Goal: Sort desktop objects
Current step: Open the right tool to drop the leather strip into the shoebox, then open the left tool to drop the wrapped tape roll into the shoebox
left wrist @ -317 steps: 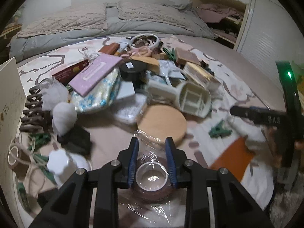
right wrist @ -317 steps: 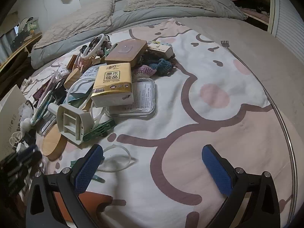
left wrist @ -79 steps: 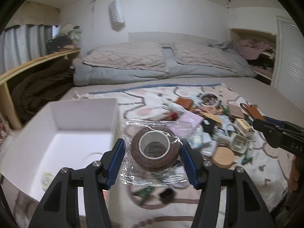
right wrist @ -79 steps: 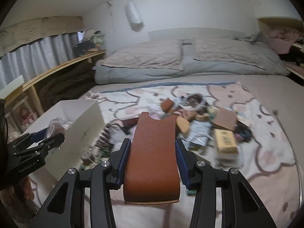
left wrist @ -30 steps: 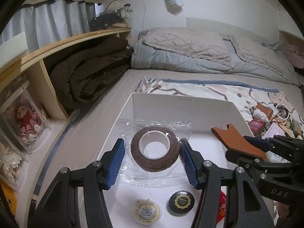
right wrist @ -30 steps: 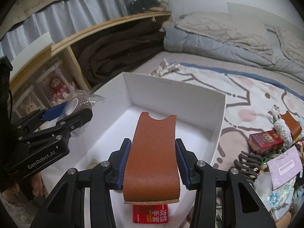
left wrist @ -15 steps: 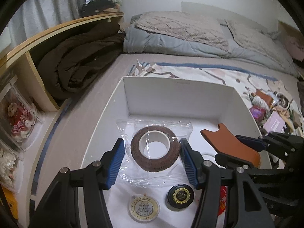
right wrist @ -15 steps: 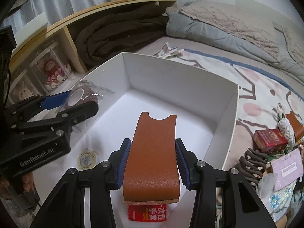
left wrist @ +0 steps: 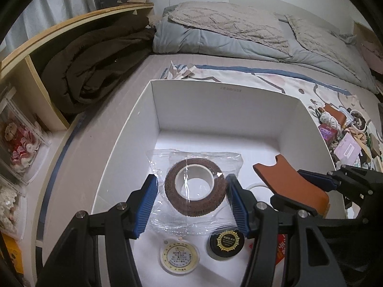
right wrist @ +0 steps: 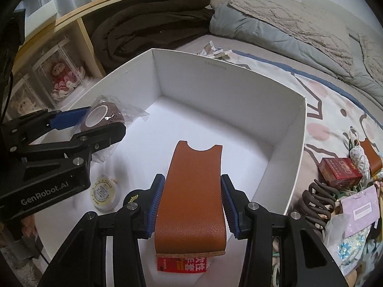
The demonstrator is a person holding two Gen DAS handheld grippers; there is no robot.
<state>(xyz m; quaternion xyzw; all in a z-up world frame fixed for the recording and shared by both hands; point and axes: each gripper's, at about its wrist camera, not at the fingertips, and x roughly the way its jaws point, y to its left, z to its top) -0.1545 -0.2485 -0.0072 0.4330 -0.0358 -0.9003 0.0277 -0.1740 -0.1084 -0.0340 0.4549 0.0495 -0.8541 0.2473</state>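
Both loads now hang above the open white box — a moment ago they were at its near edge, and before that out over the clutter on the bed. The left gripper is closed on the bagged roll of brown tape, its blue pads pressing the clear wrapper on either side. The right gripper is clamped across a tan leather sleeve, notched end pointing forward. Neither item has been released; both are held clear of the box floor, so the placing step is judged imminent rather than done.

On the box floor lie a pale round tin, a black round tin with a gold emblem, and a red printed packet partly hidden under the sleeve. The far half of the floor is bare — room enough for both loads.

The box rests on a bed covered by a cartoon-patterned sheet, with grey bedding and quilted pillows at its head. Unsorted items remain to the right, among them a red box, a brown hair claw and a lilac card. A wooden shelf holding a dark folded blanket runs along the left.
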